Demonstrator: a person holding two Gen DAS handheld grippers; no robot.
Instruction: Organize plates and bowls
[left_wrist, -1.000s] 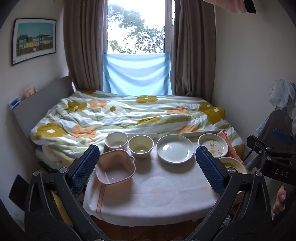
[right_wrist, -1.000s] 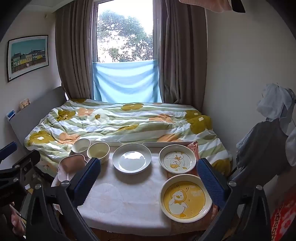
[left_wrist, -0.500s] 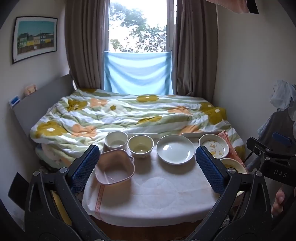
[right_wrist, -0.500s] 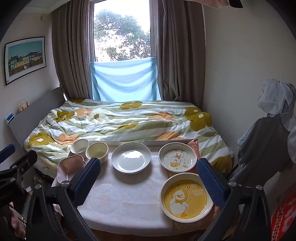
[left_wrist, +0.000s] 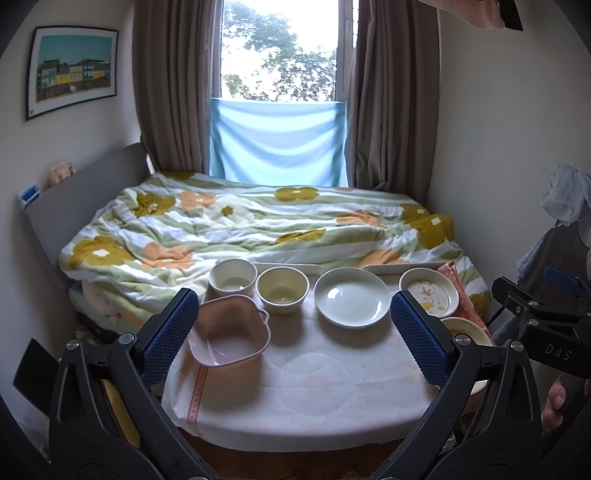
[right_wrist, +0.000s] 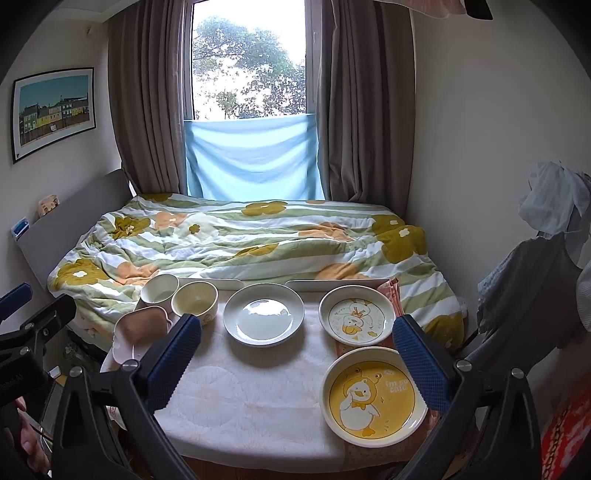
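1. The left gripper (left_wrist: 294, 325) is tipping very slightly. In its own view the framed picture (left_wrist: 74, 70) and the window (left_wrist: 280, 51) are sliding a little to the right, and the picture is also creeping upward.
2. In that same view the small duck plate (left_wrist: 428, 293) at the table's far right is drifting a touch lower and to the right.
3. The right gripper (right_wrist: 295, 343) is wobbling faintly. In its view the blue cloth (right_wrist: 253, 155) under the window is sitting marginally higher than a second ago.
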